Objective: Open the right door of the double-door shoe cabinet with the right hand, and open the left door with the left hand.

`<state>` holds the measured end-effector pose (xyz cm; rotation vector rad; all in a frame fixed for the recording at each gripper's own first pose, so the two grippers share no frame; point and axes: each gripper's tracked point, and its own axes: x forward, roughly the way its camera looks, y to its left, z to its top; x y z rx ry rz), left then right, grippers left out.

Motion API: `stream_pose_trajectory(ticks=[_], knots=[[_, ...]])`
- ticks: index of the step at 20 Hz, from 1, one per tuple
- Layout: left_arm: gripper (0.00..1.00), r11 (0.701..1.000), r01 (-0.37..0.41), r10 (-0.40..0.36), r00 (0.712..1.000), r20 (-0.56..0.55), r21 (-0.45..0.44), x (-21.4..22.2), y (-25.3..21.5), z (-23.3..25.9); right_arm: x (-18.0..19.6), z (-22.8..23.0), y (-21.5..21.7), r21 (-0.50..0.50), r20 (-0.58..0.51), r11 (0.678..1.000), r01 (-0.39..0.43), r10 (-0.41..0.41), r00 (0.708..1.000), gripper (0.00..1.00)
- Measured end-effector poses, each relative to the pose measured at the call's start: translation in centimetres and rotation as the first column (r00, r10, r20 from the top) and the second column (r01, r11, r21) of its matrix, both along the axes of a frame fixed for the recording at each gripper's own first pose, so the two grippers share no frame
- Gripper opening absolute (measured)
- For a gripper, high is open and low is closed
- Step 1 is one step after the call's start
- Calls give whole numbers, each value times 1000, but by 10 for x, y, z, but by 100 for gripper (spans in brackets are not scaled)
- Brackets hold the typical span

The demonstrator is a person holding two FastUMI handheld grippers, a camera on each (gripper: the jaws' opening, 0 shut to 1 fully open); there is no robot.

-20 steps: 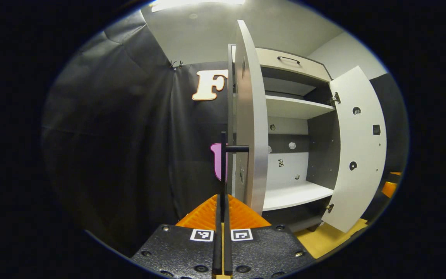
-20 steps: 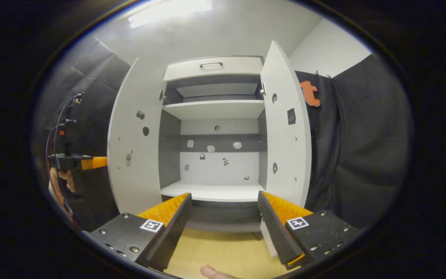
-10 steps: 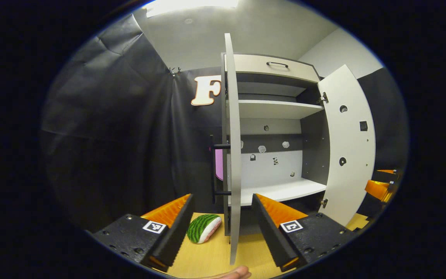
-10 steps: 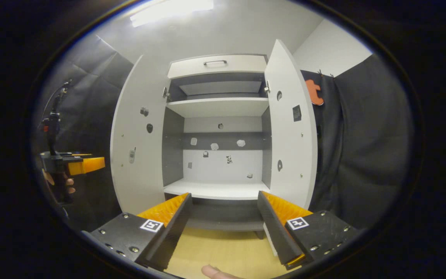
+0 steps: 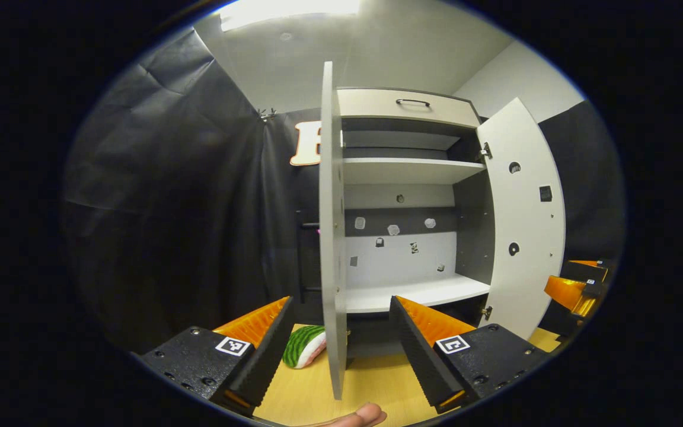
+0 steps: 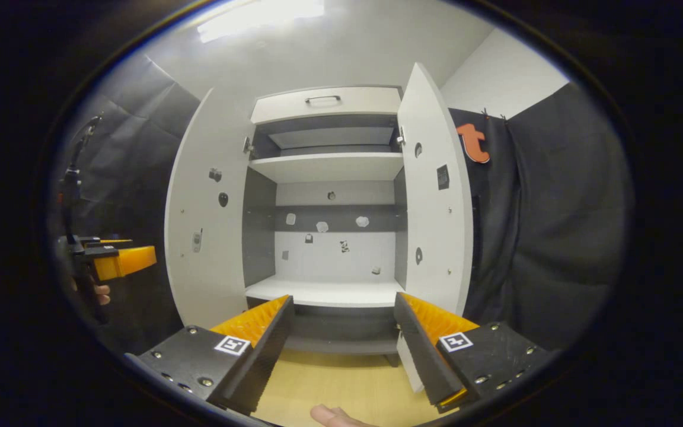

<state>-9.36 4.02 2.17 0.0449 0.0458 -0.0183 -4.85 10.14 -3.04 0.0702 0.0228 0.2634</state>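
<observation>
The white shoe cabinet (image 6: 326, 107) stands with both doors swung out. In the right gripper view the left door (image 6: 205, 219) and right door (image 6: 433, 207) flank bare shelves. My right gripper (image 6: 342, 299) is open in front of the cabinet, touching nothing. In the left gripper view the left door (image 5: 329, 237) is edge-on, its dark handle (image 5: 303, 258) on the far side, and the right door (image 5: 522, 225) hangs open. My left gripper (image 5: 340, 301) is open, back from the door's edge, and also appears as the left gripper (image 6: 116, 261) beside that door.
A green striped, watermelon-like item (image 5: 303, 347) lies on the wooden floor (image 5: 377, 385) by the left door's foot. A drawer with a dark handle (image 6: 324, 99) tops the cabinet. Black cloth hangs on both sides. The right gripper (image 5: 575, 284) is at the far right.
My left gripper, shut on the left door's handle a second ago, has opened and drawn back; the door now shows edge-on. The right gripper has barely moved.
</observation>
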Motion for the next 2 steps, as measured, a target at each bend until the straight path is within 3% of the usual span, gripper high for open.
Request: stream_pose_trajectory(ticks=[2], knots=[[99,1000,31,-31,1000,3,6,1,-20,-3,0,0,-4,0,0,1000,3,-3,1000,97]])
